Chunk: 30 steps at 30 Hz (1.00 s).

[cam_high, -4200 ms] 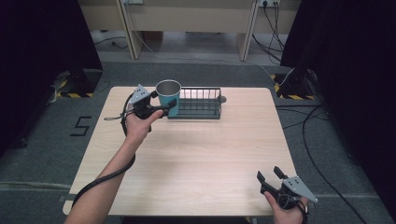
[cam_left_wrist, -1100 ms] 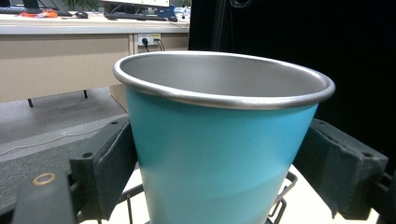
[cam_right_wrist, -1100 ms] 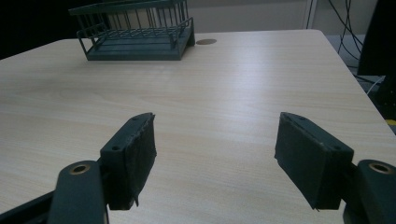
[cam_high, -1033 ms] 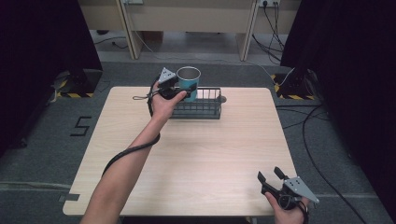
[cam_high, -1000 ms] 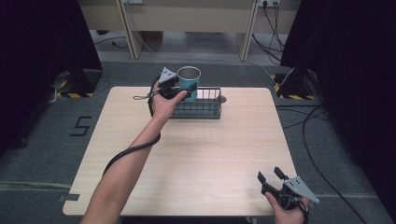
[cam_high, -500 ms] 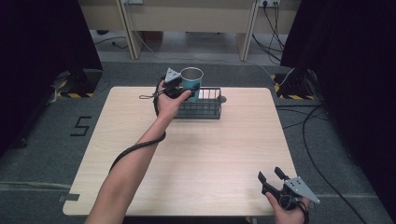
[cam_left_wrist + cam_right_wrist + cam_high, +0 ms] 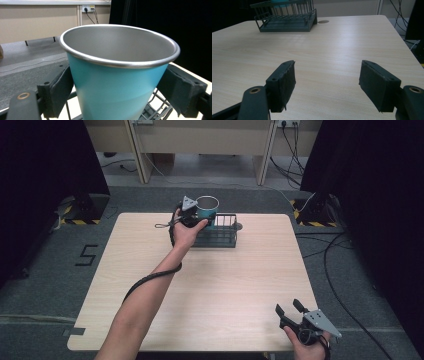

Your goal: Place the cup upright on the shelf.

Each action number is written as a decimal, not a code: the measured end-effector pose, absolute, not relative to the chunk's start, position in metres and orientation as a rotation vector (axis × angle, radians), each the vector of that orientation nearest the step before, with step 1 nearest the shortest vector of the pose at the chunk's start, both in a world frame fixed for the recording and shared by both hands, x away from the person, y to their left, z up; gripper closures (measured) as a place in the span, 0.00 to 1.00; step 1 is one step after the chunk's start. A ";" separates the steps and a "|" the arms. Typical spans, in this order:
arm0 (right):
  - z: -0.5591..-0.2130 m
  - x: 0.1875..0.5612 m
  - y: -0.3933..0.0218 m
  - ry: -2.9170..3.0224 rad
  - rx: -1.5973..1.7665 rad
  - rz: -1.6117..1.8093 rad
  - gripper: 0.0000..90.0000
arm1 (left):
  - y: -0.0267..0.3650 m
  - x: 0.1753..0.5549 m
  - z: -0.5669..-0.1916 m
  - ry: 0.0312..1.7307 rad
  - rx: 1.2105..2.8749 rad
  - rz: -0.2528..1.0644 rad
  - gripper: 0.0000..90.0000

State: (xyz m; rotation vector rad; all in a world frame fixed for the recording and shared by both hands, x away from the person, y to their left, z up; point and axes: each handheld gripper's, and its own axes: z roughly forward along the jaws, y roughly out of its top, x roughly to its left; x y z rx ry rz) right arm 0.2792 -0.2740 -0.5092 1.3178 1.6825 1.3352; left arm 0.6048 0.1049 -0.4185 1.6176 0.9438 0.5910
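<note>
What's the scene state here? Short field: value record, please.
held item: teal cup with a metal rim, upright
left gripper: jaws closed on the cup's sides, above the left end of the wire basket
right gripper: open, holding nothing, low over the table's near right corner
basket: dark wire, at the table's far edge; no contents visible
cup vs basket: held over it; contact cannot be told

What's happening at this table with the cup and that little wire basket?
A person works with a hand-held gripper in each hand. The left gripper is shut on a teal metal cup, holding it upright just above the left end of the dark wire basket at the table's far edge. The right gripper sits open and idle near the front right corner.
</note>
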 end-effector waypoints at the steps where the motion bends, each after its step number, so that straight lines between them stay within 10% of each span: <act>1: -0.509 0.279 -0.274 1.685 1.319 1.337 0.33 | 0.105 0.605 -0.420 0.945 1.621 0.590 0.16; 6: -0.509 0.279 -0.274 1.686 1.318 1.337 0.33 | 0.103 0.605 -0.423 0.935 1.631 0.577 0.18; 8: -0.509 0.279 -0.274 1.688 1.318 1.338 0.33 | 0.103 0.605 -0.422 0.940 1.626 0.582 0.36; 30: -0.510 0.280 -0.272 1.693 1.317 1.336 0.33 | 0.116 0.595 -0.421 0.932 1.631 0.558 0.29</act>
